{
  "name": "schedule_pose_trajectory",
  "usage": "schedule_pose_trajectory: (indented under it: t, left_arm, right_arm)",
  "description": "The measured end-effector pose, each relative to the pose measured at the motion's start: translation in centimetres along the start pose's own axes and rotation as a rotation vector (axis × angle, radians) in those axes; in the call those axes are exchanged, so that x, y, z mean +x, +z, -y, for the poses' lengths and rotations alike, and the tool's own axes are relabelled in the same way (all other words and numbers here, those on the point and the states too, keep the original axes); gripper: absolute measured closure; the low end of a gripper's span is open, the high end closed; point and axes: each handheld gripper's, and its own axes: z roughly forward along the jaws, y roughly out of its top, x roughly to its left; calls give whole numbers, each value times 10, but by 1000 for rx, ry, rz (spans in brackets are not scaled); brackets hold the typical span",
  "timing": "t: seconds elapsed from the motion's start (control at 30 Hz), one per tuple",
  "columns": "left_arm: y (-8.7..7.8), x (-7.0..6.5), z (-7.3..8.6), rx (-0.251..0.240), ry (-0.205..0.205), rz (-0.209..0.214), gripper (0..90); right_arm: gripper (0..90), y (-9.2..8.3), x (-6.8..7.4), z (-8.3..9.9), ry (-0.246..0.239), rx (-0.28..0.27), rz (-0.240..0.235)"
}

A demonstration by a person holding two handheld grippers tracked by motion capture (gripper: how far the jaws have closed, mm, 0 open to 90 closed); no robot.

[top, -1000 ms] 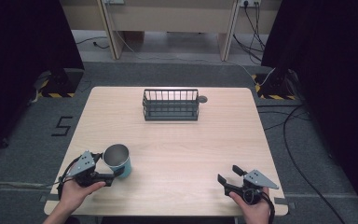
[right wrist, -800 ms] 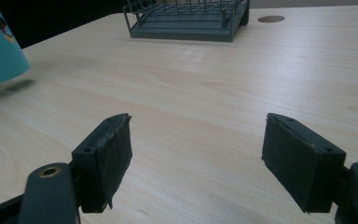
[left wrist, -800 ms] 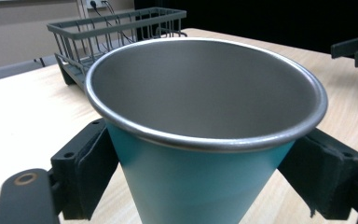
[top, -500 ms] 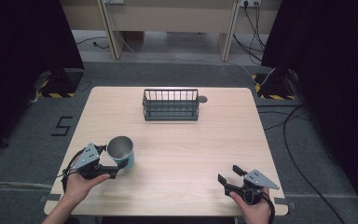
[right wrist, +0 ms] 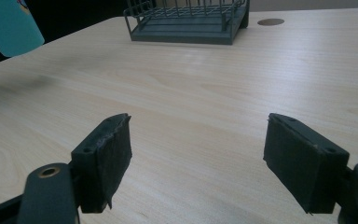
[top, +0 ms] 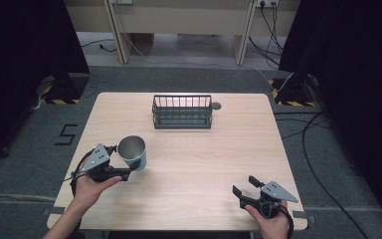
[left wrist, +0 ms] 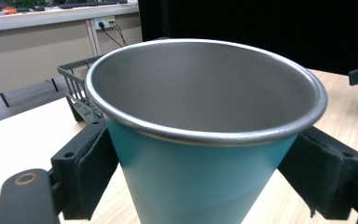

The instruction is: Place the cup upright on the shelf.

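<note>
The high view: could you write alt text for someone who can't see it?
A person's left gripper holds a teal metal-lined cup above a light wooden table. The right gripper rests open near the table's front right edge, and a dark wire basket sits at the far side.

The left gripper (top: 129, 169) — clamped on the teal metal cup (top: 133, 152) — now sits higher in the frame's lower left than a second ago, further from the bottom edge. The cup travels with it, up and slightly rightward, tilted — its base apparently clear of the table (top: 219, 149).
</note>
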Motion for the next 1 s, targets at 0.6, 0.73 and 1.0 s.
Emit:
schedule_pose_trajectory:
  t: [0.6, 0.73, 1.0]
  left_arm:
    - [23, 5, -19, -20, -4, -9, 149]
    - [29, 5, -25, -23, -2, -8, 149]
    - [40, 5, -33, -34, 4, -3, 149]
  right_arm:
    - [234, 0, -1, 0, 2, -5, 4]
    - [234, -1, -1, 0, 8, -10, 3]
    - [241, 0, -1, 0, -8, -13, -2]
